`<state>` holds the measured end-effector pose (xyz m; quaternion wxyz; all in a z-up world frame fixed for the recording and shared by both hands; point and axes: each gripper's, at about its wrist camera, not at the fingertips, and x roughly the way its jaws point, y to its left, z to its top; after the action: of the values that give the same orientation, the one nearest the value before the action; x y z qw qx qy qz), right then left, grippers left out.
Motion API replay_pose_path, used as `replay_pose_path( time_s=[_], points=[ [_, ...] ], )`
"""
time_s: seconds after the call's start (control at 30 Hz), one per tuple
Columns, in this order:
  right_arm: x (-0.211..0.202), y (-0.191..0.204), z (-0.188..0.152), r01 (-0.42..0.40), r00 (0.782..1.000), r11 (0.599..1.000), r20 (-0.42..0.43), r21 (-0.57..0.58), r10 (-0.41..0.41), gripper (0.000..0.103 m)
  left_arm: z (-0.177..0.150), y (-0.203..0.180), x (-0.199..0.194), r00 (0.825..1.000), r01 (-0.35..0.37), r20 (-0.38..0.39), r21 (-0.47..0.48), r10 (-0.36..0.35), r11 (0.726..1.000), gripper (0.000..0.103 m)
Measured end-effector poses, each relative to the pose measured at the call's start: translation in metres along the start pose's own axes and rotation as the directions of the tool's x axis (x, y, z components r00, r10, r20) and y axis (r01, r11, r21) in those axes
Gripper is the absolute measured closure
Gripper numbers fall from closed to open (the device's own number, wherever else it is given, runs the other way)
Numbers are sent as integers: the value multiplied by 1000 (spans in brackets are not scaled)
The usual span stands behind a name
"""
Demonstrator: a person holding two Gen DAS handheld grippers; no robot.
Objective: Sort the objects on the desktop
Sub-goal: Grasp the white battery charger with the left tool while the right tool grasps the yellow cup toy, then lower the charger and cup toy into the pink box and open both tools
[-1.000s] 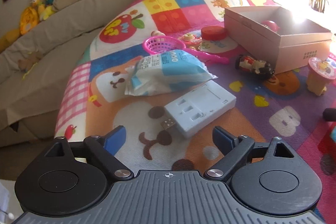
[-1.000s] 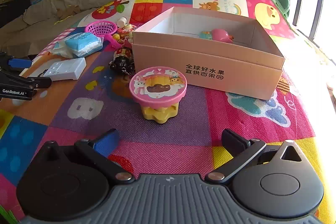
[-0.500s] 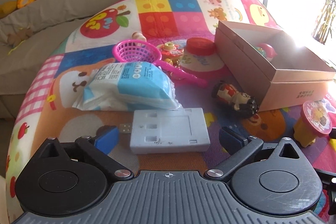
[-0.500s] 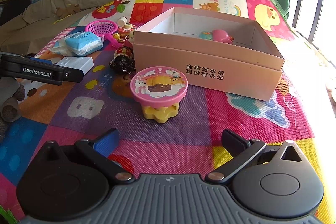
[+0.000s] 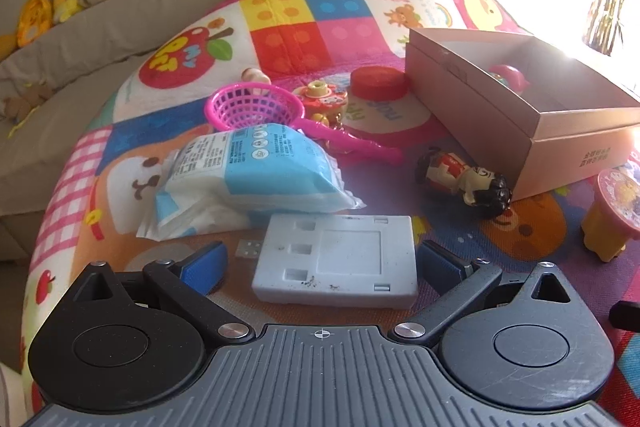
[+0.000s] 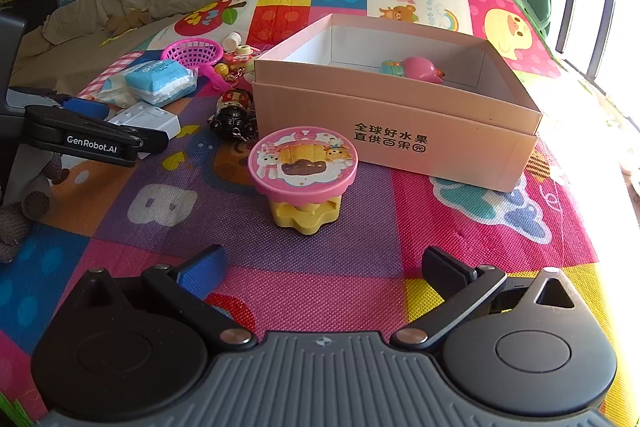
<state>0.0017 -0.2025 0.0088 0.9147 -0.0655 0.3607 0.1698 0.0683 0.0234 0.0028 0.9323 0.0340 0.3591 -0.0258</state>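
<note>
Your left tongs (image 5: 320,265) are straddling the white adapter (image 5: 336,261), released; you are needing an even squeeze on its short sides. Right tongs (image 6: 322,267) are hovering released.

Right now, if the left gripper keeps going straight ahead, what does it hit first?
The left gripper already straddles the white USB charger block, its jaws open on either side, so it meets that first. Beyond lies the blue tissue pack.
</note>
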Motion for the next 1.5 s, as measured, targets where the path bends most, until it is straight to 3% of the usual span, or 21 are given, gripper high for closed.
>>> replay_pose_path(
  time_s=[0.1, 0.2, 0.3, 0.4, 0.5, 0.53, 0.7, 0.8, 0.97, 1.03, 1.13, 1.2, 1.3, 1.4, 1.5],
  points=[
    [0, 0, 0, 0, 1000, 1000, 0, 0, 0, 0, 5, 7, 7, 1000, 6, -14, -57, -7, 998, 0],
    [-2, 2, 1, 2, 1000, 1000, 4, -13, -2, 0, 2, 4, 1, 1000, 7, -11, -51, -8, 999, 4],
    [-11, 8, 5, 22, 998, 998, 68, -66, -17, 1, -6, 0, -15, 1000, 17, 2, -28, -17, 999, 7],
    [-15, 17, 21, 59, 991, 990, 127, -125, -43, 17, -17, -5, -35, 999, 31, 18, -1, -31, 1000, 7],
    [-3, 15, 38, 52, 994, 993, 98, -106, -41, 34, -27, -11, -58, 997, 64, 42, 24, -64, 998, 7],
    [2, 14, 42, 46, 996, 994, 79, -96, -39, 44, -29, -13, -65, 996, 72, 49, 27, -74, 997, 7],
    [-12, 3, 48, -2, 999, 998, 41, -63, 4, 47, -27, -20, -91, 989, 109, 98, 50, -113, 993, 7],
    [-49, -9, 55, 2, 996, 997, 93, -79, 6, 47, -8, -29, -103, 974, 158, 155, 68, -167, 985, 7],
    [-102, -44, 102, 73, 966, 997, 249, -27, -64, 47, 46, -62, -107, 919, 232, 290, 155, -268, 960, 7],
    [-104, -59, 121, 107, 955, 994, 278, 9, -105, 47, 68, -82, -99, 901, 230, 327, 195, -284, 954, 7],
    [-84, -81, 145, 136, 954, 988, 259, 74, -151, 47, 99, -106, -77, 895, 240, 332, 205, -298, 949, 7],
    [-65, -94, 157, 126, 958, 987, 246, 97, -146, 47, 116, -115, -58, 900, 242, 317, 211, -300, 947, 5],
    [-37, -110, 164, 153, 963, 976, 200, 154, -182, 32, 121, -113, -40, 923, 231, 265, 202, -280, 952, 3],
    [-33, -111, 152, 134, 966, 979, 201, 156, -165, 32, 98, -93, -45, 930, 219, 260, 178, -261, 959, 1],
    [-36, -100, 135, 144, 964, 981, 204, 133, -169, 32, 61, -71, -54, 949, 166, 244, 150, -199, 975, 0]
  ],
)
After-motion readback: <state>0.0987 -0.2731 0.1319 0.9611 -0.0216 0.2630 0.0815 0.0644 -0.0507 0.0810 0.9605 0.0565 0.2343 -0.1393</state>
